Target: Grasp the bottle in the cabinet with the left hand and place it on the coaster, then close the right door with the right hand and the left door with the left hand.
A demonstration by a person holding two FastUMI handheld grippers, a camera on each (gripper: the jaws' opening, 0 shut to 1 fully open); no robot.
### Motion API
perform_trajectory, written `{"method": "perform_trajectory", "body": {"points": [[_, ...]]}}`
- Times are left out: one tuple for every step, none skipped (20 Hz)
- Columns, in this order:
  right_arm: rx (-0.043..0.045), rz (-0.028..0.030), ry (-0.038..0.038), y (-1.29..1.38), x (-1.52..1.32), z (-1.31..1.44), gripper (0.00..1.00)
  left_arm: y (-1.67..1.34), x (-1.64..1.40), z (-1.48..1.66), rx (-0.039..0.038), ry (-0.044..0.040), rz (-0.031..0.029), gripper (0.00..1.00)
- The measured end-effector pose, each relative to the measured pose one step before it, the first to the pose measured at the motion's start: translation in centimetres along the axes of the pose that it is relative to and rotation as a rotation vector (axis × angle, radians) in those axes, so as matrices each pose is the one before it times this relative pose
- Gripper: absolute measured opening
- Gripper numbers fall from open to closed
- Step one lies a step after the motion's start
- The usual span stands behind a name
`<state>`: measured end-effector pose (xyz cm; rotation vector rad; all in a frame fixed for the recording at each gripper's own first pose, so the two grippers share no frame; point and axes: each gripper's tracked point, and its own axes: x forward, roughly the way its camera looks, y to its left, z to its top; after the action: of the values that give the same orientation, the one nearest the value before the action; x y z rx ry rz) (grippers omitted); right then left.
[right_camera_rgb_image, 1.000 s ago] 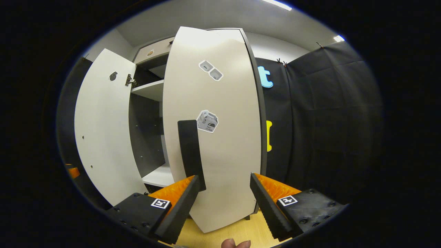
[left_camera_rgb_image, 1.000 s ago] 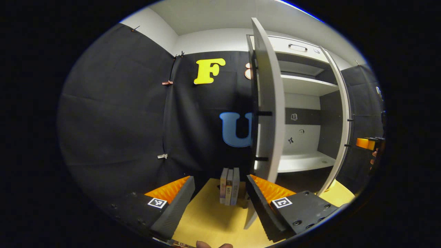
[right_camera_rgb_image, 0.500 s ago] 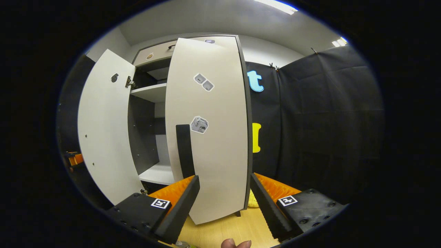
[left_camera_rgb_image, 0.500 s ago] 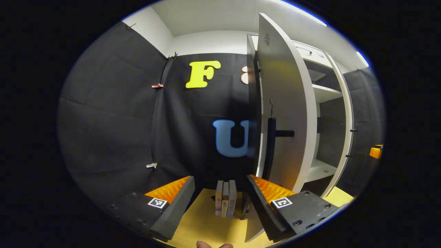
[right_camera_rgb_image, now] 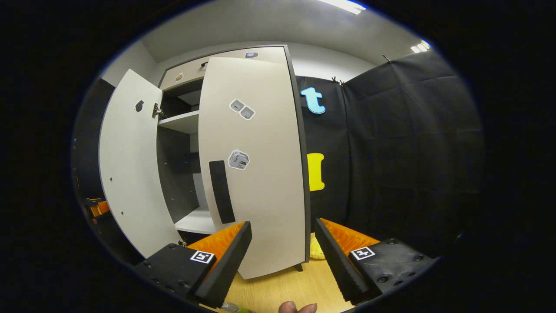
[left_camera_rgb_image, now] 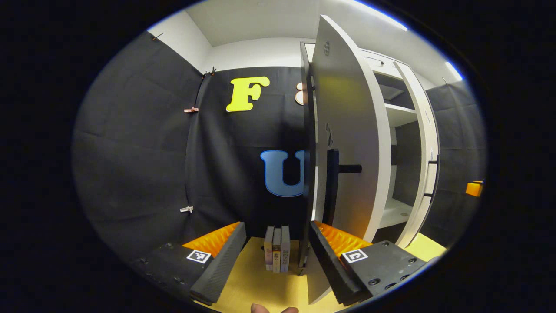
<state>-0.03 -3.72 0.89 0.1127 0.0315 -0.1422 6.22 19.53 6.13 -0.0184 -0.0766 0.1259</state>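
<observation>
Cabinet (right_camera_rgb_image: 191, 76) with both doors partly open

Books (left_camera_rgb_image: 276, 254) are seen left of the left door (left_camera_rgb_image: 347, 143) in the left gripper view; the right door (right_camera_rgb_image: 256, 174) faces the right gripper (right_camera_rgb_image: 282, 252). Both the left gripper (left_camera_rgb_image: 278, 256) and the right one are held open, empty; the bottle's place cannot be told.

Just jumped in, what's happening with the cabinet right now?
A person holds a gripper in each hand in front of the cabinet. Both doors are partly open. In the right gripper view the right gripper is open, facing the right door just below its handle, gripping nothing. In the left gripper view the left gripper is open too, beside the left door, with its handle just above. Some books stand on the table beside the cabinet.
</observation>
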Motion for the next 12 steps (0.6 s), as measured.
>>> {"method": "perform_trajectory", "body": {"points": [[-0.00271, 0.00757, -0.00113, -0.16, -0.101, 0.025, 0.98, -0.583, -0.048, -0.021, -0.00384, 0.00079, -0.00431, 0.94], [-0.00283, 0.00764, 0.00036, -0.136, 0.087, 0.001, 0.98, -0.45, 0.094, 0.045, 0.00034, 0.00233, -0.00672, 0.94], [-0.00117, 0.00244, 0.00257, -0.275, 0.038, -0.018, 0.98, -0.899, 0.129, 0.067, 0.00262, 0.00068, -0.00825, 0.94], [0.00321, 0.0034, 0.0022, -0.3, -0.005, 0.039, 0.98, -1.533, -0.307, -0.138, 0.00308, 0.00058, -0.01119, 0.94], [0.00767, 0.00204, 0.00278, -0.291, 0.086, 0.016, 0.98, -1.29, -0.086, 0.004, 0.0005, -0.00005, -0.01127, 0.94], [0.00922, 0.00355, 0.00199, -0.18, -0.121, 0.05, 0.97, -1.019, -0.112, -0.092, -0.00134, -0.00071, -0.01119, 0.94], [0.00601, 0.00189, -0.0002, -0.262, -0.037, 0.108, 0.97, -1.151, 0.07, 0.005, -0.00355, 0.00053, -0.01088, 0.94], [0.00197, 0.00111, -0.00068, -0.36, -0.116, 0.026, 0.98, -1.201, 0.171, -0.018, -0.00335, 0.00022, -0.01151, 0.94], [-0.00199, 0.00326, 0.00092, -0.251, -0.006, 0.065, 0.98, -1.133, 0.275, -0.066, -0.00294, 0.0013, -0.01182, 0.94], [-0.00312, 0.0052, -0.00326, -0.149, 0.07, 0.142, 0.98, -1.095, 0.245, -0.029, -0.00095, -0.00037, -0.0154, 0.94], [-0.00289, 0.00402, -0.00443, -0.194, 0.029, 0.186, 0.98, -1.22, 0.324, 0.095, -0.00191, -0.00498, -0.01795, 0.94], [-0.00003, 0.00164, -0.00133, -0.287, 0.247, -0.06, 0.98, -1.09, 0.353, 0.074, -0.00434, -0.00643, -0.01594, 0.92]]}}
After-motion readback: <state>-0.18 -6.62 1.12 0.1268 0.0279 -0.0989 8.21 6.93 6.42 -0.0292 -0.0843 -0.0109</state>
